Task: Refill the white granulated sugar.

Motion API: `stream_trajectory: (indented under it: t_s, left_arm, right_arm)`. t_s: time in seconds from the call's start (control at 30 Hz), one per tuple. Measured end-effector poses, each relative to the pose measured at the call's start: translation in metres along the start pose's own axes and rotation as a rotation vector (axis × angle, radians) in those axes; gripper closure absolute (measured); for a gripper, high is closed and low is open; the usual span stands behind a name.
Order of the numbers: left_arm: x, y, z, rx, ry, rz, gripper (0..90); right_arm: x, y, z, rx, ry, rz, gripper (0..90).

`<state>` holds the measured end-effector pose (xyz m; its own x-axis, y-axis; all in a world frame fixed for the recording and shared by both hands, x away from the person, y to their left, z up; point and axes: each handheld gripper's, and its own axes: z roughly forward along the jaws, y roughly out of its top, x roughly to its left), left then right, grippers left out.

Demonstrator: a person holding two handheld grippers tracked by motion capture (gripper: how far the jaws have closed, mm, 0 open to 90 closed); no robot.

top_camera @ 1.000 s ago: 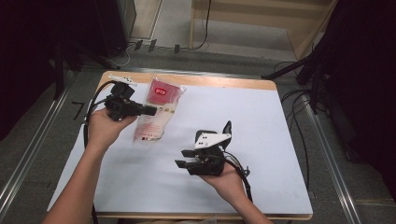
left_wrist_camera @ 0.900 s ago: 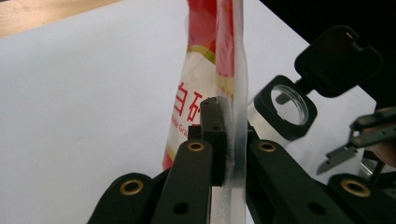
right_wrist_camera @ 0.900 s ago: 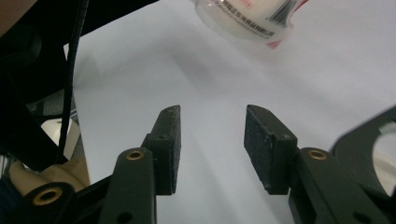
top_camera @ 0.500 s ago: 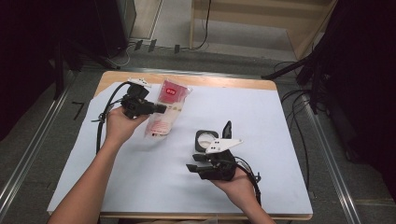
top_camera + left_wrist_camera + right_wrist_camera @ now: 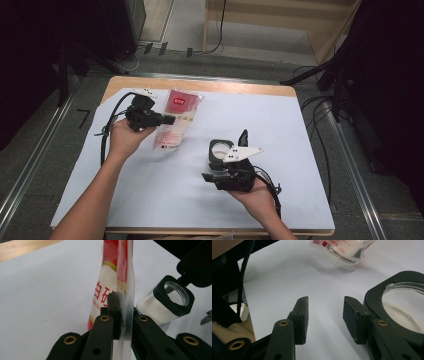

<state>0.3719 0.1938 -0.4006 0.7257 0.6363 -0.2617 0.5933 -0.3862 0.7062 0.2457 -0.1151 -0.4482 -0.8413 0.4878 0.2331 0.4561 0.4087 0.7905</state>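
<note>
A red and white bag (image 5: 177, 117) of white grains sits at the table's back left, and my left gripper (image 5: 167, 120) is shut on its clear side seam. In the left gripper view the seam (image 5: 126, 315) is pinched between the jaws, with the bag (image 5: 106, 287) rising ahead. A clear jar (image 5: 218, 148) of white powder stands mid-table, its black flip lid (image 5: 243, 136) up. My right gripper (image 5: 212, 170) sits just in front of the jar, open and holding nothing. In the right gripper view (image 5: 325, 315) the jar (image 5: 402, 305) is at the right and the bag (image 5: 342, 251) lies ahead.
White paper (image 5: 300, 150) covers the wooden table (image 5: 200, 85). Cables trail from both grippers across the paper. Metal rails and dark equipment flank the table on both sides.
My left hand has shifted right and sunk a little, taking the bag with it. My right gripper has slid slightly right in front of the jar, which has stayed put.
</note>
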Motion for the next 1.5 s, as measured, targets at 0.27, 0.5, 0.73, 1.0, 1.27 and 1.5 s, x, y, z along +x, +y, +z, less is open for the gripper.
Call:
stream_trajectory:
  t_s: [0.27,0.5,0.73,1.0,1.27,1.5]
  left_arm:
    - [-0.004,-0.012,-0.008,-0.002,0.005,-0.002,89.0]
    - [-0.002,-0.026,-0.015,-0.015,0.006,-0.014,88.0]
    - [-0.001,-0.039,-0.021,-0.016,-0.005,-0.014,86.3]
    - [-0.003,-0.046,-0.027,-0.025,-0.020,0.002,82.2]
    - [-0.002,-0.058,-0.033,-0.023,-0.021,0.027,73.4]
    - [-0.004,-0.060,-0.033,-0.017,-0.039,0.052,65.4]
  right_arm:
    - [-0.002,0.001,-0.002,-0.002,-0.011,-0.005,56.4]
    - [-0.002,0.001,-0.003,-0.004,-0.014,-0.010,56.4]
    - [-0.003,0.001,-0.003,-0.004,-0.018,-0.006,56.4]
    - [-0.004,0.001,-0.003,0.002,-0.024,-0.008,56.4]
    - [-0.003,0.001,-0.003,0.002,-0.027,-0.014,56.4]
    - [-0.004,0.002,-0.004,0.001,-0.029,-0.022,56.4]
